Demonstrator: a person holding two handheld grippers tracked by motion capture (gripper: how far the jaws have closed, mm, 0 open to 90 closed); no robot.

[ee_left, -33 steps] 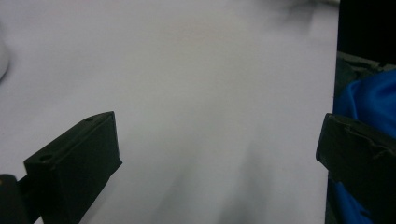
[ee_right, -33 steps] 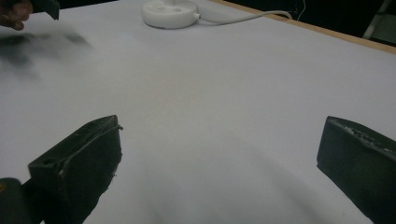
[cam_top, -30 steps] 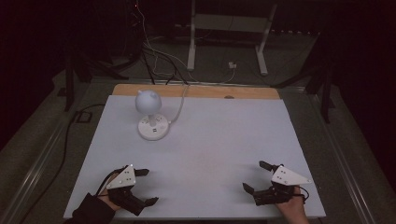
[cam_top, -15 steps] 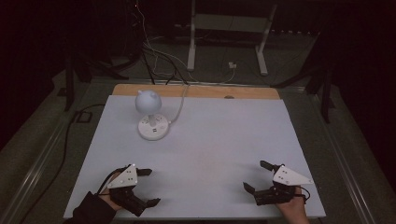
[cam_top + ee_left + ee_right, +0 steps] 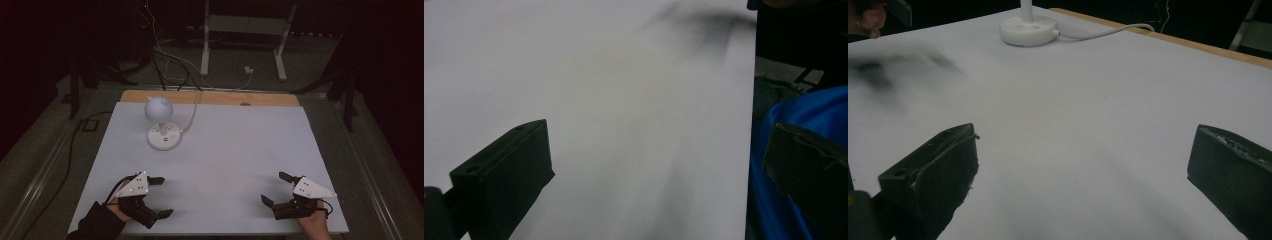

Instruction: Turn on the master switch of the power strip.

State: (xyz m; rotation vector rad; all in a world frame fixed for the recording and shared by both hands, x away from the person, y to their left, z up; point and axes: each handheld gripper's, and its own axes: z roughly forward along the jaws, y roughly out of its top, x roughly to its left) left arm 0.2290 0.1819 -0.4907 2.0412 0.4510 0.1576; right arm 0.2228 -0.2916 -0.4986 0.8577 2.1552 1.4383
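Barely anything going on here tbh. The left tongs (image 5: 160,196) crept a tiny bit nearer the near edge of the tabletop (image 5: 220,150), and the right tongs (image 5: 276,189) nudged slightly right.

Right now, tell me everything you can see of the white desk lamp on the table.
The white desk lamp looks like smooth plastic: a rounded globe head on a short stem that rises upright from a round, flat base with small markings on top. It stands at the far left of the white table. A white cable runs from the base off the table's far edge. No light shows from it. Nothing else touches it.
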